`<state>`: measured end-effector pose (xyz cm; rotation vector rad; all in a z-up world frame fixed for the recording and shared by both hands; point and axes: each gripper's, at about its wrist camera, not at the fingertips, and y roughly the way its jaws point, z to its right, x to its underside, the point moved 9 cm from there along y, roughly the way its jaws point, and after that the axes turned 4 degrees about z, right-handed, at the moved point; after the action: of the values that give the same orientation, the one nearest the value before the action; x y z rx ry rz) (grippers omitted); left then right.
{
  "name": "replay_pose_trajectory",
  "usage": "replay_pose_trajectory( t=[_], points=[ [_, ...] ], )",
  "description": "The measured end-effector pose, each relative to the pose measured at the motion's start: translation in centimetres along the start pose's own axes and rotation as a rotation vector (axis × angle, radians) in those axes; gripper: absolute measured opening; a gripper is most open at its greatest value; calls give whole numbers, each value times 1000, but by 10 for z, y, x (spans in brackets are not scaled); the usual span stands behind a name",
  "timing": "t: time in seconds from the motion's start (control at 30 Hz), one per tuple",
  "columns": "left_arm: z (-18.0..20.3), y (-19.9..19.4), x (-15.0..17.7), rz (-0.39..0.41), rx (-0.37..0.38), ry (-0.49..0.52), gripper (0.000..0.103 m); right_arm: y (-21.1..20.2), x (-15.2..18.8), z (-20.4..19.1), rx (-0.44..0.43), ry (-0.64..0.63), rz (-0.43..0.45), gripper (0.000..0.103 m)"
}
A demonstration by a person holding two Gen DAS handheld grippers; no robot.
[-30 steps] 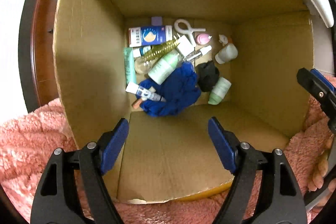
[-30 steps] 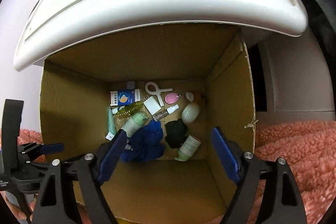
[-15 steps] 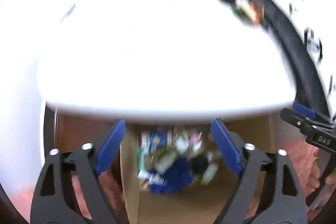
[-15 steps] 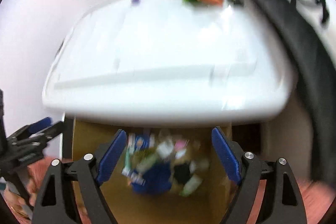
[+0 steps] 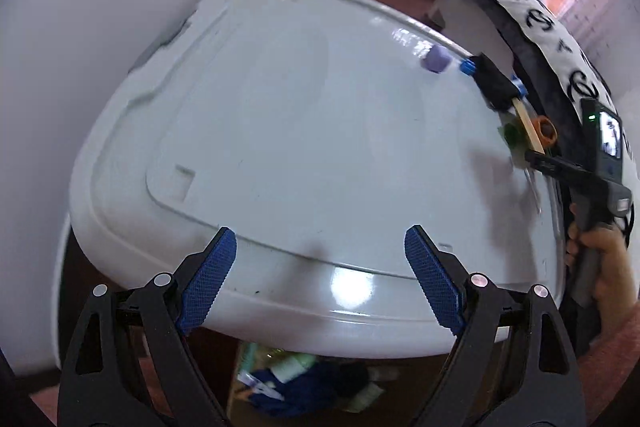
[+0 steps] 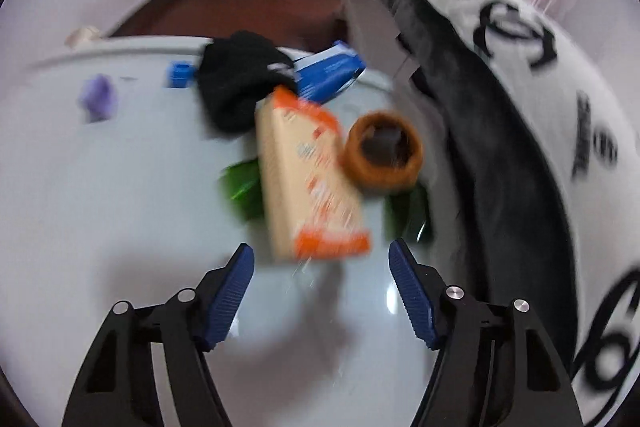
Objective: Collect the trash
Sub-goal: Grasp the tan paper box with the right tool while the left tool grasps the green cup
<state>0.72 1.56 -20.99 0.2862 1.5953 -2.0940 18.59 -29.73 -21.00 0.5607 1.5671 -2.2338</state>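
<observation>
Left gripper (image 5: 320,271) fingers spread, released, holding nothing, above near edge of white lid (image 5: 304,131). Right gripper (image 6: 321,285) fingers likewise released, nothing between them. Trash on lid, centre of right frame: orange-and-cream box (image 6: 308,179), black cloth (image 6: 240,79), brown ring (image 6: 382,157), purple lump (image 6: 98,99). Right view blurred

Black tongs (image 5: 320,283), blue ribbed pads (image 6: 230,301), silver screws.
</observation>
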Motion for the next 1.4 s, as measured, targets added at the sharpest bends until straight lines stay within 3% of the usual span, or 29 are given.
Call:
replay_pose_trajectory(
  t=[0.07,0.1,0.17,0.23,0.33,0.5,0.57,0.7,0.8,0.93,1.03,1.13,1.33,1.4],
  points=[
    [0,3,2,-8,-8,5,84,8,-5,-3,37,-25,-7,60],
    [1,3,3,-9,-21,12,84,11,-5,-3,50,-36,-14,44],
    [5,5,6,-19,-24,34,84,11,0,2,82,-39,-29,24],
    [11,8,10,-34,-23,63,84,-2,6,2,34,-26,-26,16],
    [18,8,15,-26,-23,108,84,-37,22,6,-66,20,3,15],
    [37,8,19,1,2,200,84,-108,65,26,-400,303,15,15],
    [51,7,22,20,35,264,84,-132,82,33,-443,361,32,15],
    [96,2,12,65,101,391,84,-170,109,44,-425,379,99,15],
    [141,22,-8,30,120,448,84,-181,123,46,-433,371,118,15],
    [205,76,-36,-21,105,523,84,-182,129,59,-375,349,154,15],
    [245,112,-53,-23,89,544,84,-181,129,74,-380,375,180,15],
    [286,146,-64,-50,125,544,84,-174,133,81,-394,397,160,15],
    [318,197,-71,-81,75,578,84,-175,136,69,-455,367,145,15],
    [323,201,-74,-60,57,602,83,-171,135,64,-469,352,130,15]
  ],
)
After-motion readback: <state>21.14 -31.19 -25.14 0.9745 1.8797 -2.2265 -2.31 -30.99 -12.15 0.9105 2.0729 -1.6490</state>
